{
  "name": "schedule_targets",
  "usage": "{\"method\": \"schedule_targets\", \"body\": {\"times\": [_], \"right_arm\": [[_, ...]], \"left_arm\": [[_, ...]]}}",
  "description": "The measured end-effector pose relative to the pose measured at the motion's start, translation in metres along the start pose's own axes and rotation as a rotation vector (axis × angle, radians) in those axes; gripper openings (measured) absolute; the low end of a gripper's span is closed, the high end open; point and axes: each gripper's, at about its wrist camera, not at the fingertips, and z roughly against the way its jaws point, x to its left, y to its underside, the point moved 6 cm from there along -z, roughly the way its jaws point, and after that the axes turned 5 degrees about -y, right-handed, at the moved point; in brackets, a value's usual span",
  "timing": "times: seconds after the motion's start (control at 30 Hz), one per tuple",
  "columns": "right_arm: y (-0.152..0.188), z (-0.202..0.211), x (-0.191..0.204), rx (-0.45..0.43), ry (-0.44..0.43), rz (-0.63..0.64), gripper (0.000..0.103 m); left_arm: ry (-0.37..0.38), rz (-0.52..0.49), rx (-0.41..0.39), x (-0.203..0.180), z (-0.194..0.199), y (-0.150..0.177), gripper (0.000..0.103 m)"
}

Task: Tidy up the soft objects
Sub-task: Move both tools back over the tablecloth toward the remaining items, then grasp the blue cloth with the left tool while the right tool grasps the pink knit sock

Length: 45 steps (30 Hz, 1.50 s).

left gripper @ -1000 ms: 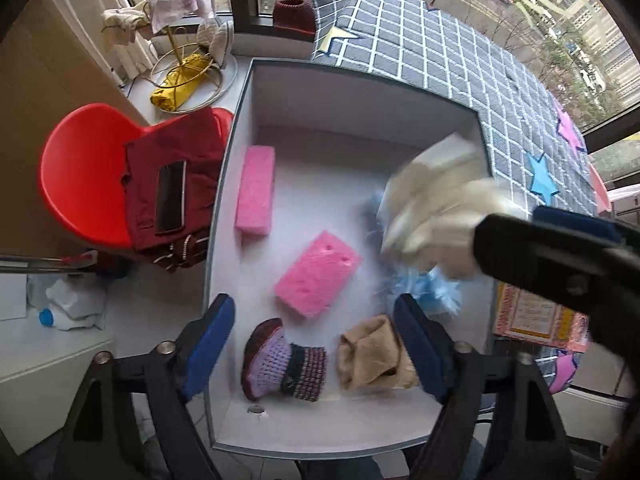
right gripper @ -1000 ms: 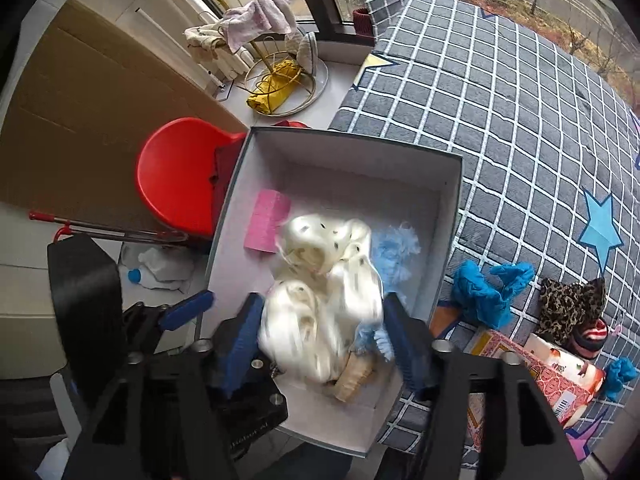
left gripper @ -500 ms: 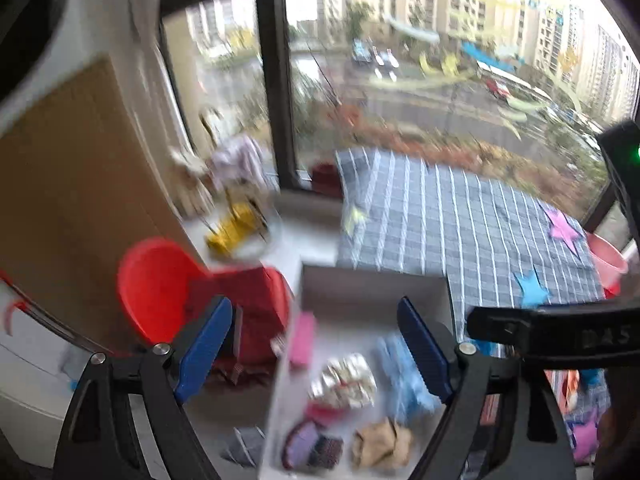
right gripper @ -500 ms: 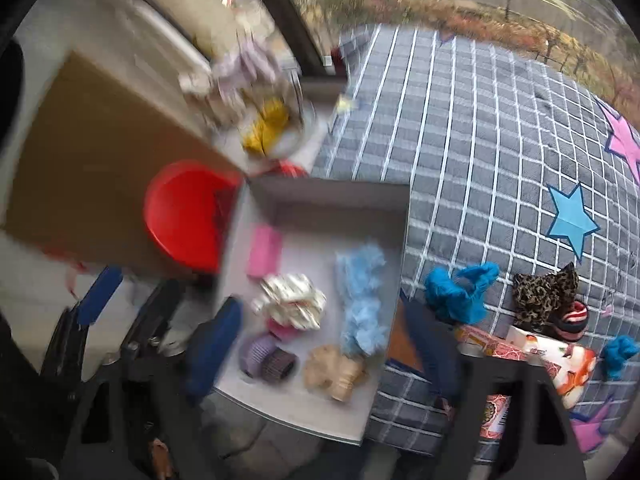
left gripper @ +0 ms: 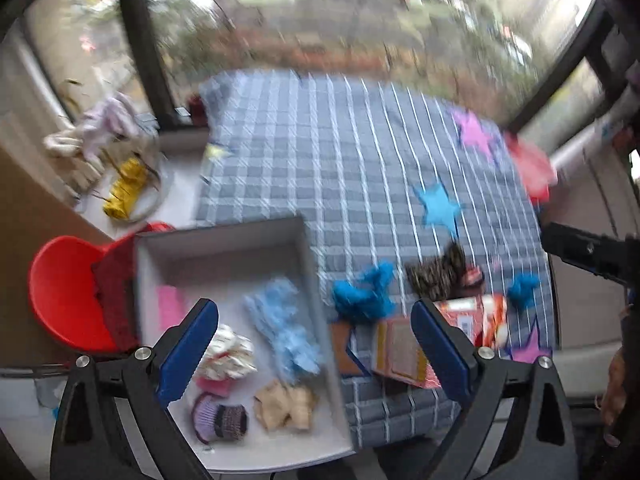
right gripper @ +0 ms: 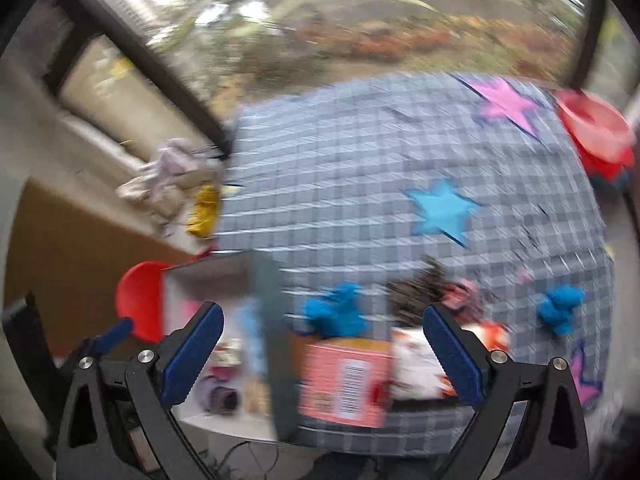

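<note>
Both views motion-blurred.

Left wrist view, left to right: red chair (left gripper: 64, 296) at 9 o'clock. Grey box (left gripper: 224, 236) at 7 o'clock, lying on the edge of the checked bed cover (left gripper: 340, 152). Inside the box: pink sponge (left gripper: 170, 306) near its left wall, cream spotted cloth (left gripper: 228, 354) beside it, pale blue fluffy piece (left gripper: 286, 330) along the right wall, purple knitted sock (left gripper: 218, 418) and tan cloth (left gripper: 286, 402) at the near end.

Left gripper (left gripper: 316, 354): fingers (left gripper: 188, 354) released, jaws opening, nothing between them.

Outside the box, at 5 o'clock on the cover: bright blue fluffy piece (left gripper: 364, 292) just beside the box wall, leopard-print item (left gripper: 436, 276), orange packet (left gripper: 400, 350), second small blue piece (left gripper: 524, 288) further right.

Right wrist view: box wall at 7 o'clock, blue fluffy piece (right gripper: 338, 312) just right of it, pink carton (right gripper: 344, 380) below, small blue piece (right gripper: 560, 306) at 3 o'clock.

Right gripper (right gripper: 324, 356): fingers (right gripper: 194, 354) spread wide, grasping nothing.
</note>
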Motion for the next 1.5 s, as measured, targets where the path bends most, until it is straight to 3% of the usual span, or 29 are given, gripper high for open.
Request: {"method": "schedule_targets", "body": {"times": [0.17,0.27,0.4,0.57,0.77,0.97,1.07,1.13,1.23,1.4,1.47,1.5], "right_arm": [[0.014,-0.019,-0.085,0.09,0.063,-0.151,0.101],[0.022,-0.036,-0.121,0.141,0.071,-0.208,0.101],[0.026,-0.059,-0.151,0.208,0.068,-0.233,0.101],[0.019,-0.096,-0.177,0.29,0.065,-0.24,0.101],[0.018,-0.142,-0.188,0.422,0.026,-0.213,0.101],[0.019,-0.169,-0.192,0.473,0.0,-0.203,0.1],[0.018,-0.175,-0.193,0.483,-0.016,-0.214,0.076],[0.019,-0.177,-0.197,0.487,-0.04,-0.245,0.052],[0.017,-0.176,-0.2,0.483,-0.062,-0.254,0.038],[0.013,-0.163,-0.206,0.463,-0.082,-0.252,0.035],[0.01,-0.155,-0.21,0.442,-0.089,-0.266,0.035],[0.009,-0.151,-0.212,0.43,-0.094,-0.274,0.035]], "left_arm": [[0.023,-0.088,0.245,-0.048,-0.065,-0.016,0.098],[0.009,-0.136,0.346,-0.069,-0.103,-0.023,0.098],[-0.019,-0.187,0.484,-0.087,-0.148,-0.024,0.098],[-0.075,-0.178,0.628,-0.098,-0.2,-0.017,0.098],[-0.126,-0.213,0.728,-0.107,-0.229,-0.004,0.098],[-0.17,-0.239,0.775,-0.122,-0.249,-0.003,0.098],[-0.184,-0.25,0.789,-0.128,-0.255,-0.004,0.096],[-0.198,-0.267,0.793,-0.129,-0.258,-0.007,0.093],[-0.212,-0.289,0.823,-0.126,-0.263,-0.005,0.075],[-0.17,-0.293,0.874,-0.124,-0.273,0.009,0.039],[-0.108,-0.266,0.869,-0.126,-0.271,0.008,0.027],[-0.099,-0.262,0.857,-0.127,-0.268,0.009,0.026]]}}
